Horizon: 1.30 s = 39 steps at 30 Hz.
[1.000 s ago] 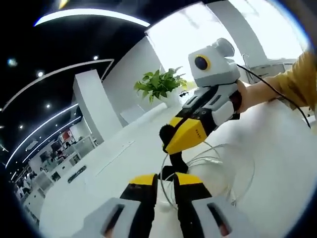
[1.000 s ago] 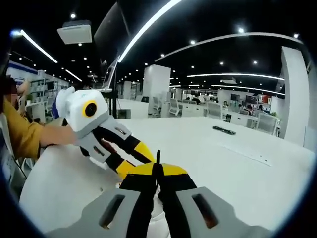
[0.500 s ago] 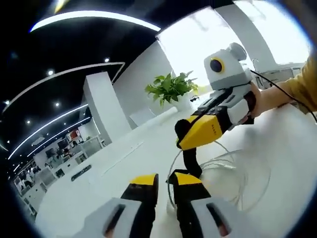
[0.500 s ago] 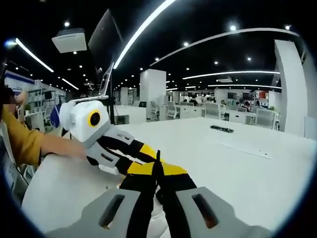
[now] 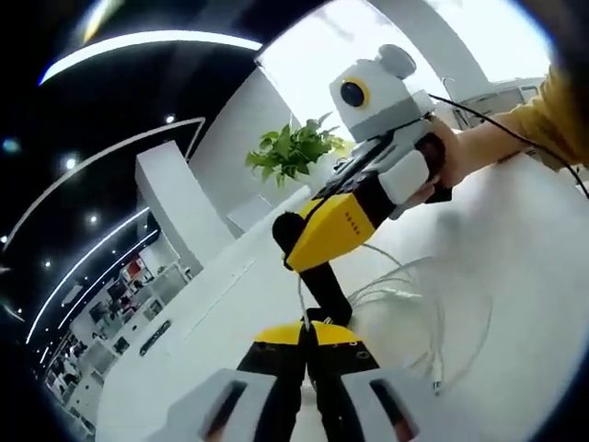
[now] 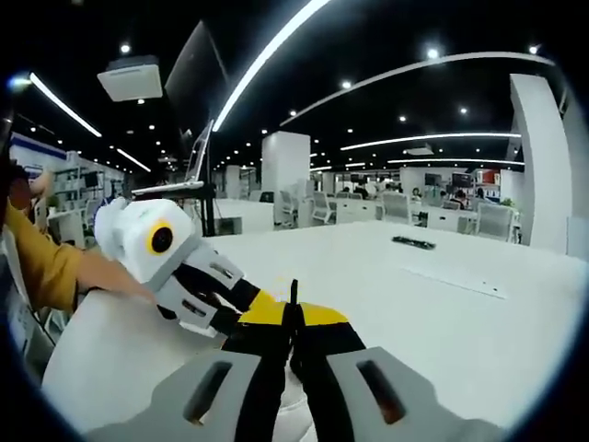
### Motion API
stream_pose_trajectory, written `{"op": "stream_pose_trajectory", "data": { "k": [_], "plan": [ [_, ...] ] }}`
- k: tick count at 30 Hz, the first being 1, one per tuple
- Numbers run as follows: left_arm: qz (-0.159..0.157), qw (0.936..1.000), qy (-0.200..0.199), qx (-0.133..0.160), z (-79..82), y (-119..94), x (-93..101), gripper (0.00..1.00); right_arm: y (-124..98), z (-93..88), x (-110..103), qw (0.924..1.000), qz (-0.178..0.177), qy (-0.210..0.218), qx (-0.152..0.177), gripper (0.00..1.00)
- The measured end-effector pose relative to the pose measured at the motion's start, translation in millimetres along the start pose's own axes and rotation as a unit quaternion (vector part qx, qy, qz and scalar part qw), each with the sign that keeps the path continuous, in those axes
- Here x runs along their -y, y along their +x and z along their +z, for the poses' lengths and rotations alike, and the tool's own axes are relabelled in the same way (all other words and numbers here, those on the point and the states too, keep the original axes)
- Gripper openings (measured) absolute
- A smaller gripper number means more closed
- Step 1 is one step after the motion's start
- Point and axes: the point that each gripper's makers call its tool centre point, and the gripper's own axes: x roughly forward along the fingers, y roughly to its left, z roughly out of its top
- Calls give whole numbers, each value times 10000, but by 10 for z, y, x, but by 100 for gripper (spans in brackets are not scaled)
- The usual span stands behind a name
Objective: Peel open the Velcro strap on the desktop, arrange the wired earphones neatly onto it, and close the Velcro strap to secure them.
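Note:
In the left gripper view a black Velcro strap (image 5: 324, 290) hangs taut between the two grippers, above the white desktop (image 5: 515, 276). My left gripper (image 5: 306, 333) is shut on its lower end. My right gripper (image 5: 290, 244) reaches in from the upper right, shut on the strap's upper end. The white earphone cable (image 5: 405, 293) lies in loose loops on the desktop just behind the strap. In the right gripper view my right gripper (image 6: 293, 322) is shut with the strap's thin black edge (image 6: 294, 293) sticking up between its tips, and the left gripper (image 6: 262, 304) meets it from the left.
A person's hand (image 5: 451, 157) and mustard sleeve (image 6: 41, 262) hold the grippers. A potted plant (image 5: 290, 152) stands at the desktop's far end. A small dark object (image 6: 414, 242) lies far off on the white table (image 6: 433, 313). Office desks and chairs fill the background.
My left gripper's jaws, apart around the strap before, have come together on it. The right gripper still holds the strap's other end, now stretched more upright.

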Motion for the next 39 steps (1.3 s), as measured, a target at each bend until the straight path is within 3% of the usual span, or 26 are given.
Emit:
{"op": "stream_pose_trajectory", "data": {
  "k": [6, 16, 22, 33, 39],
  "plan": [
    [-284, 9983, 475, -185, 39, -84, 160, 5, 0, 31, 64, 9999, -86, 112, 91, 5],
    [-789, 9947, 626, -200, 67, -148, 361, 5, 27, -17, 155, 9996, -212, 168, 63, 5],
    [-1151, 9921, 475, -178, 87, -176, 474, 5, 101, -89, 183, 9997, -208, 59, -135, 5],
    [-1671, 9854, 216, -249, 101, -266, 656, 5, 284, -409, 369, 9971, -264, -176, -690, 5],
    [-1831, 9827, 34, -265, 109, -316, 724, 5, 329, -538, 424, 9941, -268, -461, -946, 5]
  ]
}}
